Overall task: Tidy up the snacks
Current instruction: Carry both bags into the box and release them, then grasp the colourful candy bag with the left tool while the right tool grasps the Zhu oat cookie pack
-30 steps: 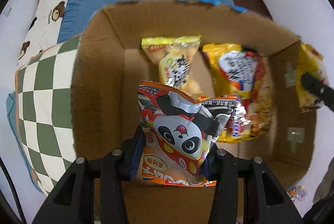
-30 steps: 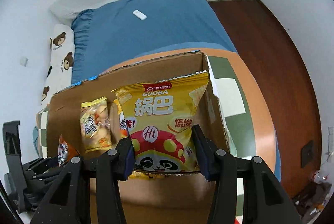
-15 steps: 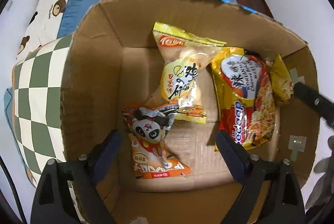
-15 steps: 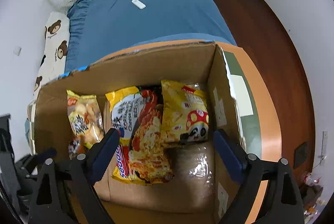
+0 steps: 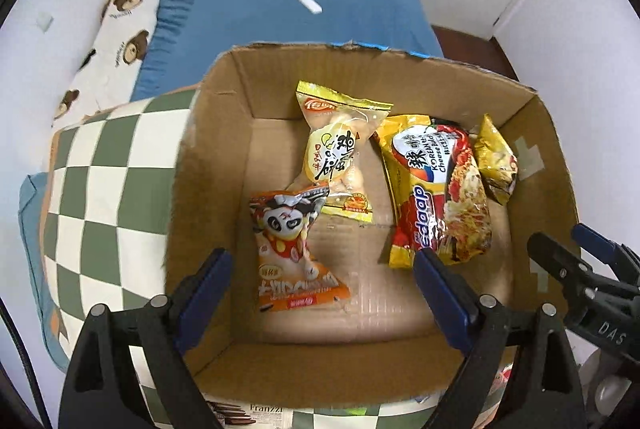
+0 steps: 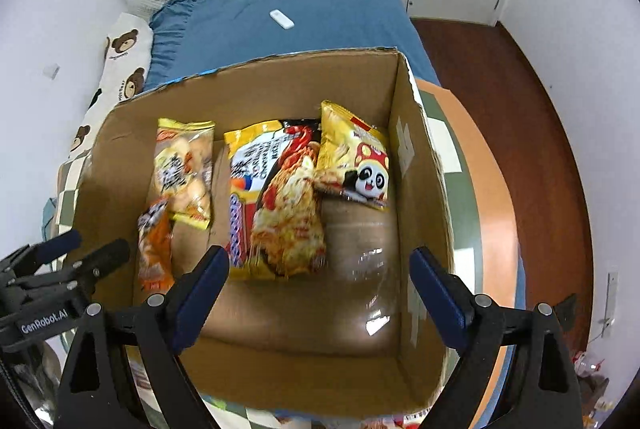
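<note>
An open cardboard box (image 5: 208, 157) (image 6: 420, 189) holds several snack bags. An orange panda bag (image 5: 294, 249) (image 6: 154, 249) lies at the near left. A yellow bag of buns (image 5: 340, 157) (image 6: 186, 169) lies behind it. A Korean cheese noodle pack (image 5: 436, 189) (image 6: 276, 201) lies in the middle. A yellow panda chip bag (image 5: 496, 161) (image 6: 354, 157) leans at the right wall. My left gripper (image 5: 320, 289) is open and empty above the box's near side. My right gripper (image 6: 318, 289) is open and empty above the box's near right.
The box stands on a green-and-white checked cloth (image 5: 100, 181) over a round orange table (image 6: 484, 165). A blue bed (image 6: 300, 13) with a bear-print pillow (image 5: 116, 37) and a small white remote (image 5: 308, 2) lies behind. Wood floor (image 6: 520, 89) is at the right.
Both grippers opened and let their panda bags drop into the box, then drew back and up. The orange bag lies at the near left, the yellow one at the right wall.
</note>
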The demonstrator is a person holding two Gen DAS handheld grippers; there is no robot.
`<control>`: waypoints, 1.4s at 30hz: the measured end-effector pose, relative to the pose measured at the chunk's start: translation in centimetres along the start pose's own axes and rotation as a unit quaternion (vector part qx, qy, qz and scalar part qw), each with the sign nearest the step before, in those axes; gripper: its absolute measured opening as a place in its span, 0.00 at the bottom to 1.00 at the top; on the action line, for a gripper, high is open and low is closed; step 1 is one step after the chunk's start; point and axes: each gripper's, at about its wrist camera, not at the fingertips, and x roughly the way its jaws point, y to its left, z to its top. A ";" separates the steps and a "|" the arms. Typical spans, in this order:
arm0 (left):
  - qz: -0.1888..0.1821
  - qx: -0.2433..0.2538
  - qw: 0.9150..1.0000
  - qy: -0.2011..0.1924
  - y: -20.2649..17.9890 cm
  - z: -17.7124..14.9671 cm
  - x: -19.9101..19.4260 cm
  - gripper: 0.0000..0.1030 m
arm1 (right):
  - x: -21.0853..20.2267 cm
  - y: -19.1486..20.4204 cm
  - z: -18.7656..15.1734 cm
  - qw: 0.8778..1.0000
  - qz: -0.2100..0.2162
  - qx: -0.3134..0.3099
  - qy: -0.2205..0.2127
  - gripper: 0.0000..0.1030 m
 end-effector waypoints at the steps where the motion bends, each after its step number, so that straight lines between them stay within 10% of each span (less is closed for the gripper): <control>1: 0.003 0.002 1.000 -0.004 -0.1 -0.1 -0.3 0.90 | -0.6 0.0 -0.4 1.000 -0.001 -0.002 -0.006 0.91; 28: -0.025 0.010 0.986 -0.163 -0.6 -11.1 -15.9 0.95 | -17.0 1.4 -11.8 0.989 0.069 -0.005 -0.133 0.91; 42: 0.012 0.014 1.000 0.017 -0.4 -15.1 0.1 0.99 | -2.7 -6.1 -18.1 0.993 0.061 0.103 0.014 0.83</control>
